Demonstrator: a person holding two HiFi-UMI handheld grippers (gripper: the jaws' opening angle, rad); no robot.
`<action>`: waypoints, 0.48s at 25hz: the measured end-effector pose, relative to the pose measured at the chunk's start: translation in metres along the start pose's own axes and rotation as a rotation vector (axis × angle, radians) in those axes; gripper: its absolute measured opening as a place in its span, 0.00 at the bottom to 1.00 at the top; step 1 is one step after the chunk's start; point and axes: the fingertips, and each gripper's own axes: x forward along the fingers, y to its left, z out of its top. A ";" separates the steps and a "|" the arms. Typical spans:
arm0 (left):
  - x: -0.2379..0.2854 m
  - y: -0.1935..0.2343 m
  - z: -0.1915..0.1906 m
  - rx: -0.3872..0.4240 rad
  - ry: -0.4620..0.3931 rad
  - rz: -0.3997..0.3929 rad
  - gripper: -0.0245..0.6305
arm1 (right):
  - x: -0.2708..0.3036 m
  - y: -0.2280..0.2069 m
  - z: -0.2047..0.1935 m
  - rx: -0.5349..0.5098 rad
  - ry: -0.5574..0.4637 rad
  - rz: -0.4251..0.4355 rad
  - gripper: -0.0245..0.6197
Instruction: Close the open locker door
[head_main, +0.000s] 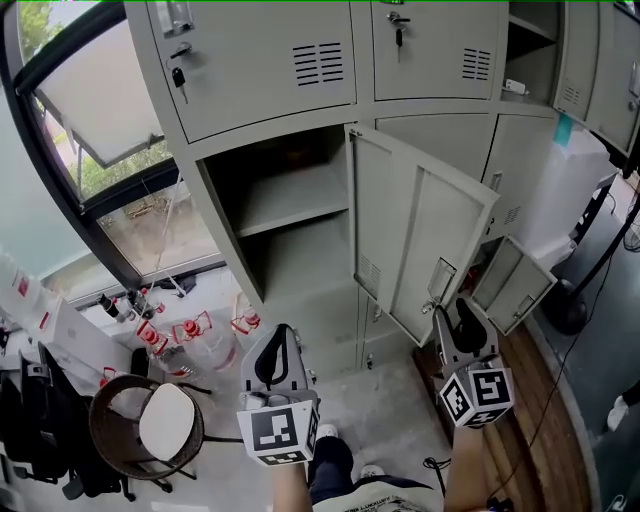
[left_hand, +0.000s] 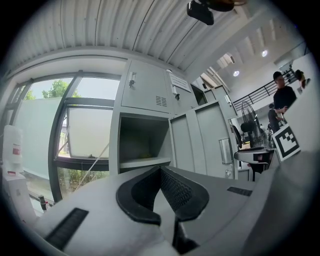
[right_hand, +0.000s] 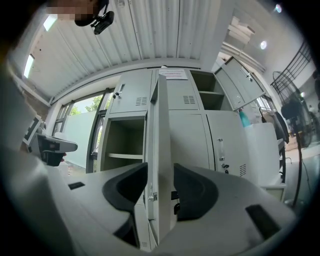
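Observation:
The grey locker (head_main: 290, 210) stands open, with one shelf inside. Its door (head_main: 420, 230) swings out toward me, hinged on the right, with a handle (head_main: 441, 280) near its free edge. My right gripper (head_main: 465, 318) is just below that handle with its jaws open. In the right gripper view the door's edge (right_hand: 159, 125) lines up with the gap of the right gripper (right_hand: 160, 170), and the pads do not press on it. My left gripper (head_main: 275, 362) hangs below the open compartment (left_hand: 142, 142), apart from the door (left_hand: 205, 140). The left gripper (left_hand: 160, 170) is shut and holds nothing.
A smaller locker door (head_main: 515, 285) stands open low at the right. A round stool (head_main: 145, 425) and several bottles (head_main: 185, 335) sit on the floor at the left, under the window (head_main: 100, 110). A fan base (head_main: 565, 305) is at the right. A person (left_hand: 282, 95) stands far off.

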 end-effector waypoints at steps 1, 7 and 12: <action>0.001 0.002 -0.001 0.001 0.001 0.000 0.04 | 0.003 0.000 -0.001 -0.001 0.001 -0.003 0.29; 0.009 0.009 -0.003 0.006 0.006 -0.003 0.04 | 0.015 -0.003 -0.003 0.013 0.004 0.000 0.29; 0.014 0.011 -0.002 0.007 0.005 -0.006 0.04 | 0.022 0.001 -0.005 -0.002 0.023 0.013 0.29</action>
